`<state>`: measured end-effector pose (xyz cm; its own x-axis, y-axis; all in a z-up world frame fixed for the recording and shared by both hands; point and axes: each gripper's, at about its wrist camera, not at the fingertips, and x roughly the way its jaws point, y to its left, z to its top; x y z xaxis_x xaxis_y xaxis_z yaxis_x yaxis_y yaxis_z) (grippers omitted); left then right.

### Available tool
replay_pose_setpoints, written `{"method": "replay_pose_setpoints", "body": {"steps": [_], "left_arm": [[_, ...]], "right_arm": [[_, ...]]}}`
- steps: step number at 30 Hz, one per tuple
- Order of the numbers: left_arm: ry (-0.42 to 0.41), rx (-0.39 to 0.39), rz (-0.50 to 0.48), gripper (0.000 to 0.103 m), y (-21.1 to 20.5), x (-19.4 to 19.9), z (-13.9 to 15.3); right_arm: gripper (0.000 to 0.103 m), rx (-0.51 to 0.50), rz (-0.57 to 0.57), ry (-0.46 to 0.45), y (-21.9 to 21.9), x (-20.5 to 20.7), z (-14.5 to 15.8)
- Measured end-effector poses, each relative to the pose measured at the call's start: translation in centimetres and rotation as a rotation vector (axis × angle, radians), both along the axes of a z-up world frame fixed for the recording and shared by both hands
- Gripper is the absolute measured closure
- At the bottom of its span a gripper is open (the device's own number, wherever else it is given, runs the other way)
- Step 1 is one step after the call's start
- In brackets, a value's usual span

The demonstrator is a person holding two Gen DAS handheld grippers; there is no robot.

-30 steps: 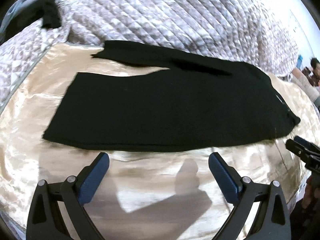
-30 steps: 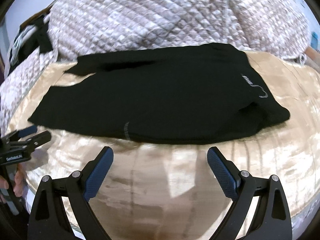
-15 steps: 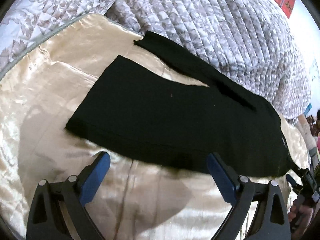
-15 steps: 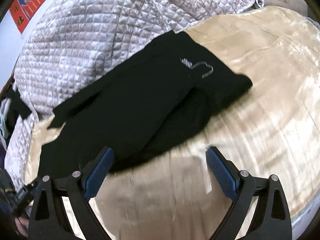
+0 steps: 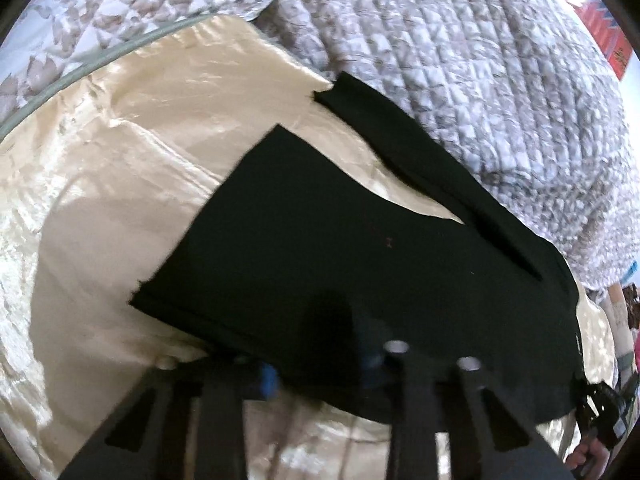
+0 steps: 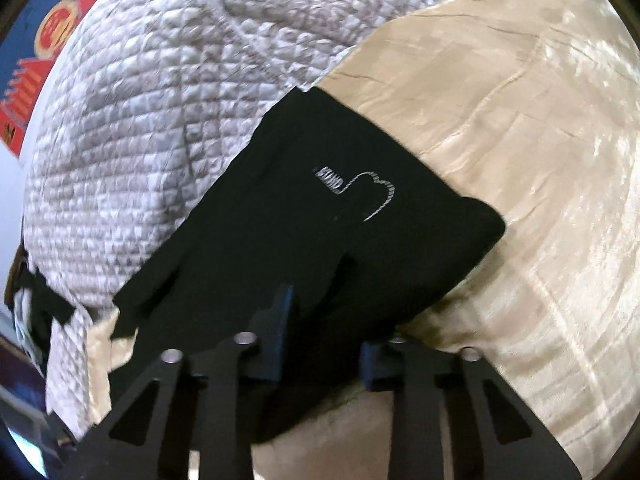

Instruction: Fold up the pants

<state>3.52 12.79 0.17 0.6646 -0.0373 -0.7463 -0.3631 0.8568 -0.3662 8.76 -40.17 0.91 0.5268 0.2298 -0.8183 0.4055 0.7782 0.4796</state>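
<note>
Black pants lie flat on a shiny cream sheet, legs to the left, waist to the right. My left gripper is at the near edge of the lower leg, its jaws closed in on the fabric edge. In the right wrist view the waist end of the pants shows a small white logo. My right gripper has its jaws closed in on the near edge of the waist fabric.
A quilted grey-white blanket is heaped behind the pants, also in the right wrist view. The cream sheet extends right. The other gripper and a hand show at the lower right of the left wrist view.
Both grippers moved forward to the near edge of the pants and their jaws went from wide open to closed on the fabric. The left went toward the leg, the right toward the waist.
</note>
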Motion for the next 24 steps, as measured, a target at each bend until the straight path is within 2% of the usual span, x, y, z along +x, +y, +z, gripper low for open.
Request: {"method": "replay_pose_setpoints", "body": {"steps": [1, 3, 6, 9, 13, 15, 20, 24], "left_arm": [[0.005, -0.003, 0.009, 0.092, 0.2, 0.1, 0.0], [0.007, -0.009, 0.018, 0.099, 0.4, 0.2, 0.1], [-0.024, 0.032, 0.014, 0.099, 0.0, -0.3, 1.5], [-0.066, 0.042, -0.002, 0.099, -0.2, -1.4, 3.4], [-0.105, 0.077, -0.026, 0.099, -0.2, -4.4, 5.7], [-0.118, 0.071, -0.025, 0.099, 0.1, -6.2, 6.0], [-0.094, 0.059, -0.037, 0.099, 0.0, -9.9, 4.6], [0.01, 0.056, -0.057, 0.099, -0.6, -10.3, 1.8]], "right_arm": [[0.092, 0.008, -0.01, 0.003, -0.2, 0.1, -0.1], [0.096, 0.026, -0.02, 0.004, -0.5, 0.2, -0.1], [0.098, 0.024, -0.012, -0.023, -0.3, 0.2, 1.1], [0.098, 0.046, -0.006, -0.053, -0.2, 0.0, 2.9], [0.098, 0.067, 0.022, -0.054, -0.2, -1.4, 5.4], [0.098, 0.068, 0.031, -0.047, -0.4, -2.5, 6.2], [0.098, 0.054, 0.045, 0.007, -1.2, -6.7, 6.3], [0.098, 0.041, 0.036, 0.097, -2.2, -8.4, 4.4]]}}
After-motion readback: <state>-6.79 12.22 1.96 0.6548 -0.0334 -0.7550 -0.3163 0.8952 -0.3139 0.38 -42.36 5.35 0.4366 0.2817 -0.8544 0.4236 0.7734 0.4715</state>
